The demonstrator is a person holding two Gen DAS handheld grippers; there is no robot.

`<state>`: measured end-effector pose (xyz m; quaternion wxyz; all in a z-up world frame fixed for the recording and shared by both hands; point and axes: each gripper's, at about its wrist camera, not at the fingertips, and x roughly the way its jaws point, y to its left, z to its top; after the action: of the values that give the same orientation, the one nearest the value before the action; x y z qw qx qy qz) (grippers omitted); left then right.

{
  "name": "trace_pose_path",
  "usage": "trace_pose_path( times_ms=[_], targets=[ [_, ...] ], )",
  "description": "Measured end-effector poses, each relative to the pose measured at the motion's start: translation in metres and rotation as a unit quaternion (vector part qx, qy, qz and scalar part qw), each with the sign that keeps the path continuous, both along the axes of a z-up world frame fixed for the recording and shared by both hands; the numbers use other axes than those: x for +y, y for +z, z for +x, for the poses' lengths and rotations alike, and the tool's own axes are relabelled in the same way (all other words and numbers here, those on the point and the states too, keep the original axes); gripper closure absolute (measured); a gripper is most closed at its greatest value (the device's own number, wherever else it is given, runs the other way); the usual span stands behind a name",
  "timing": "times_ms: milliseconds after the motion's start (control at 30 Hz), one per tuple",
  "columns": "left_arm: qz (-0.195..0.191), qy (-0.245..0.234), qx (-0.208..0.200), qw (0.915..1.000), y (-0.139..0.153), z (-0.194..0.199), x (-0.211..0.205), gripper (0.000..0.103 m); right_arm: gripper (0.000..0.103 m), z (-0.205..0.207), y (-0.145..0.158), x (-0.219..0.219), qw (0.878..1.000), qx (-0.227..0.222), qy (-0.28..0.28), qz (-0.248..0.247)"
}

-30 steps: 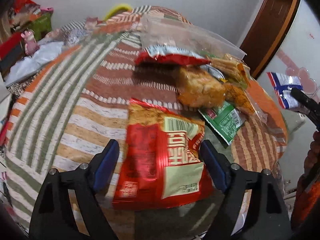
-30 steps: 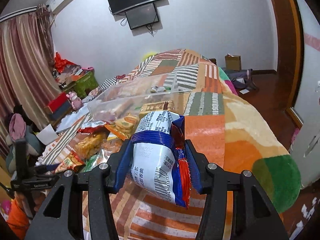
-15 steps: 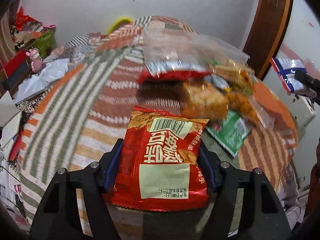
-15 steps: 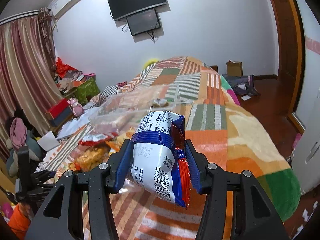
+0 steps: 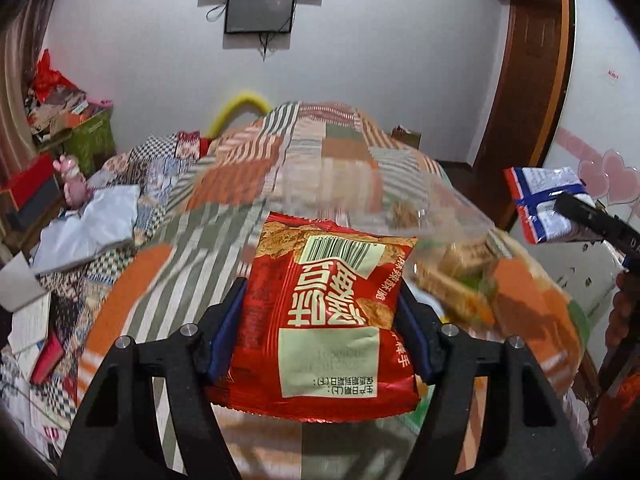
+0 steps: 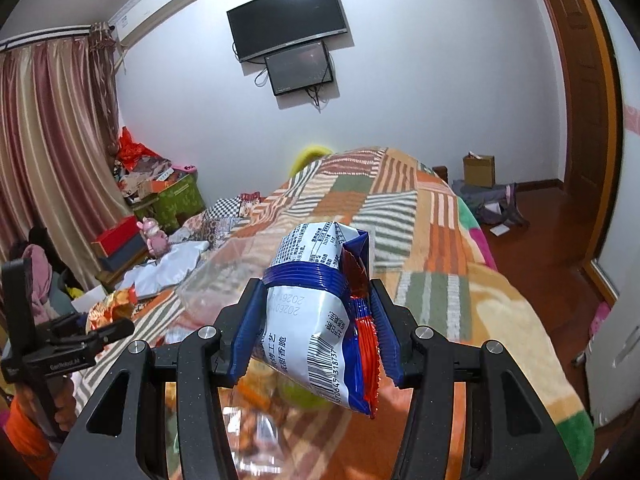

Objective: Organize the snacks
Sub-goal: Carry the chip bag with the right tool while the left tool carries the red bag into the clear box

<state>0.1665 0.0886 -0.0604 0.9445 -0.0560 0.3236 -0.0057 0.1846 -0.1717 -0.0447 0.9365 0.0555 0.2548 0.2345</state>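
Observation:
My left gripper [image 5: 322, 326] is shut on a red snack packet [image 5: 328, 316] with a barcode and holds it up above the bed. My right gripper [image 6: 316, 334] is shut on a white and blue snack packet [image 6: 316, 320], also held in the air. That packet also shows at the right edge of the left wrist view [image 5: 540, 204]. A clear plastic bag [image 5: 436, 220] lies on the striped blanket [image 5: 224, 220] beyond the red packet, with blurred loose snacks [image 5: 460, 276] beside it. The left gripper also shows in the right wrist view [image 6: 72, 344].
The bed carries a patchwork blanket [image 6: 436, 216]. Boxes and clutter [image 5: 60, 128] stand along the left wall. A screen [image 6: 288, 36] hangs on the far wall. A wooden door [image 5: 524, 80] is on the right, with a wood floor [image 6: 552, 240] beside the bed.
My left gripper closed on the red packet and lifted it off the blanket. My right gripper rose with the white and blue packet still in it.

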Motion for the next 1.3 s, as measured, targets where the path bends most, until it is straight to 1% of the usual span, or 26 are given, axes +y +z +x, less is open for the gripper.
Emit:
trace_pose_path(
  times_ms=[167, 267, 433, 533, 700, 800, 967, 1100, 1233, 1300],
  targets=[
    [-0.018, -0.009, 0.005, 0.9998, 0.007, 0.036, 0.003, 0.035, 0.054, 0.024, 0.001, 0.013, 1.0, 0.005, 0.008, -0.002],
    [-0.018, -0.009, 0.009, 0.9998, 0.009, 0.061, 0.005, 0.035, 0.054, 0.038, 0.0, 0.024, 1.0, 0.007, 0.014, -0.01],
    [-0.029, -0.014, 0.025, 0.9992, 0.005, 0.097, 0.006, 0.035, 0.054, 0.058, -0.006, 0.042, 0.999, 0.014, 0.03, -0.03],
    [-0.021, -0.017, 0.032, 0.9991, 0.0, 0.116, 0.003, 0.035, 0.054, 0.071, -0.011, 0.054, 0.998, 0.019, 0.041, -0.048],
    [-0.006, -0.023, 0.054, 0.9982, -0.015, 0.149, -0.004, 0.035, 0.054, 0.092, -0.023, 0.074, 0.994, 0.044, 0.062, -0.073],
    [-0.006, -0.025, 0.067, 0.9974, -0.025, 0.162, -0.004, 0.035, 0.055, 0.101, -0.032, 0.086, 0.992, 0.055, 0.074, -0.092],
    [0.007, -0.022, 0.078, 0.9967, -0.039, 0.174, -0.008, 0.035, 0.055, 0.113, -0.044, 0.103, 0.985, 0.076, 0.098, -0.121],
    [0.035, -0.021, 0.07, 0.9967, -0.042, 0.175, -0.015, 0.035, 0.055, 0.117, -0.052, 0.115, 0.979, 0.086, 0.115, -0.145],
    [0.043, -0.022, 0.074, 0.9961, -0.045, 0.177, -0.016, 0.035, 0.055, 0.123, -0.057, 0.115, 0.975, 0.109, 0.123, -0.147],
    [0.049, -0.024, 0.079, 0.9954, -0.046, 0.178, -0.018, 0.035, 0.053, 0.124, -0.059, 0.113, 0.974, 0.119, 0.125, -0.146]
  ],
)
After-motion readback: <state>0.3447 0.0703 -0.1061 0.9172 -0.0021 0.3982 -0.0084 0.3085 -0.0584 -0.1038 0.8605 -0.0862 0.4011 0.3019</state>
